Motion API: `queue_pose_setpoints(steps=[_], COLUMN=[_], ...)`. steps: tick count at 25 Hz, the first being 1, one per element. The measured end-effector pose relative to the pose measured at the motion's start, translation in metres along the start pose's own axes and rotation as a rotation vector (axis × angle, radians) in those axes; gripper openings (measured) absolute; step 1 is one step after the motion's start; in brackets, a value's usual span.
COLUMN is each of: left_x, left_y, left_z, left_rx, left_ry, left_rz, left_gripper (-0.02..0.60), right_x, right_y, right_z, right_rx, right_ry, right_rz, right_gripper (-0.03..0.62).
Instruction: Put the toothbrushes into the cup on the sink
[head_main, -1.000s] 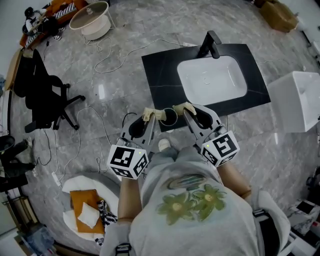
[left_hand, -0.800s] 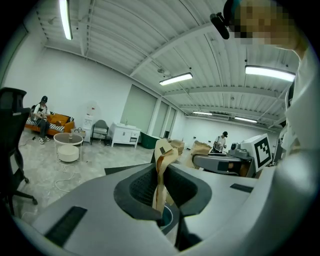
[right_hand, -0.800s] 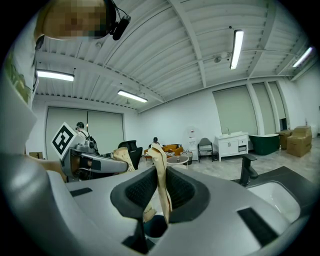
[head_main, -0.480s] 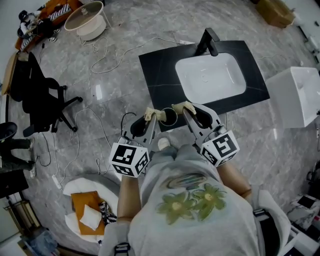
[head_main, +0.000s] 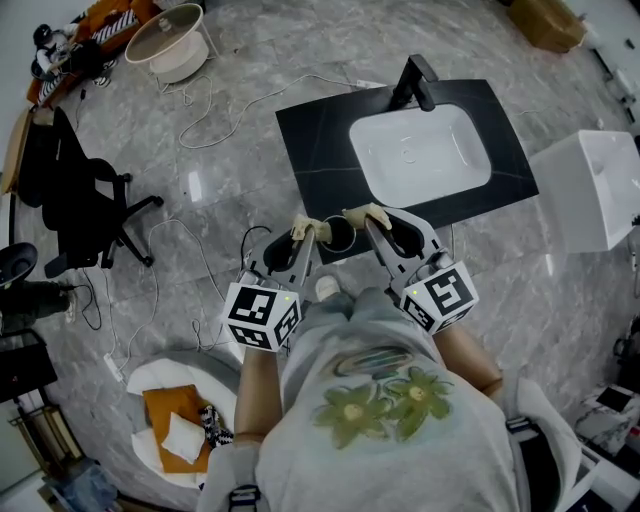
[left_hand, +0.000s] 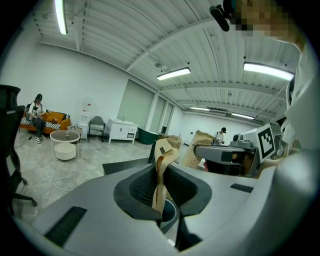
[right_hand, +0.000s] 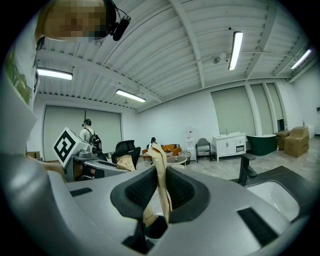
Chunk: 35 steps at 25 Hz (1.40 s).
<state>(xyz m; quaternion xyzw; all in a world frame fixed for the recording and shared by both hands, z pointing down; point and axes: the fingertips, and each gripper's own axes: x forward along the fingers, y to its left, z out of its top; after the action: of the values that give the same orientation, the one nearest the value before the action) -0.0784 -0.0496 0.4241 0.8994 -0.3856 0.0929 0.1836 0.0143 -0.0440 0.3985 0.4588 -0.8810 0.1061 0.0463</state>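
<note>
A dark cup (head_main: 338, 232) stands at the near edge of the black sink counter (head_main: 310, 150), between my two grippers. My left gripper (head_main: 305, 230) is shut on a toothbrush in brown paper wrapping (left_hand: 162, 170); its lower end hangs at the cup's rim (left_hand: 169, 214). My right gripper (head_main: 371, 216) is shut on a second paper-wrapped toothbrush (right_hand: 159, 175), held upright over the cup's dark mouth (right_hand: 154, 226). Each gripper view shows the other gripper with its toothbrush close beside it. Whether either toothbrush's tip is inside the cup I cannot tell.
A white basin (head_main: 420, 150) with a black faucet (head_main: 415, 80) fills the counter's right part. A white box (head_main: 590, 195) stands to the right. On the floor are cables (head_main: 200, 250), an office chair (head_main: 80, 200), a round stool (head_main: 175, 35) and a white basket (head_main: 175, 420).
My left gripper has sunk a little toward the cup with its toothbrush. The right gripper has kept still.
</note>
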Motion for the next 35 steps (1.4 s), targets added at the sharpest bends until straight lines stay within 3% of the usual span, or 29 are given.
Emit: queue_pose_setpoints(steps=[15, 35], left_x=[0.012, 0.019], left_y=[0.002, 0.004], left_z=[-0.016, -0.023], left_rx=[0.000, -0.010], left_ry=[0.039, 0.085], left_rz=[0.005, 0.111], left_gripper=[0.055, 0.055], right_x=[0.002, 0.018], right_y=[-0.008, -0.018], right_z=[0.000, 0.009], right_rx=[0.001, -0.008], right_ry=[-0.001, 0.055], right_rz=[-0.011, 0.101], right_gripper=[0.075, 0.077])
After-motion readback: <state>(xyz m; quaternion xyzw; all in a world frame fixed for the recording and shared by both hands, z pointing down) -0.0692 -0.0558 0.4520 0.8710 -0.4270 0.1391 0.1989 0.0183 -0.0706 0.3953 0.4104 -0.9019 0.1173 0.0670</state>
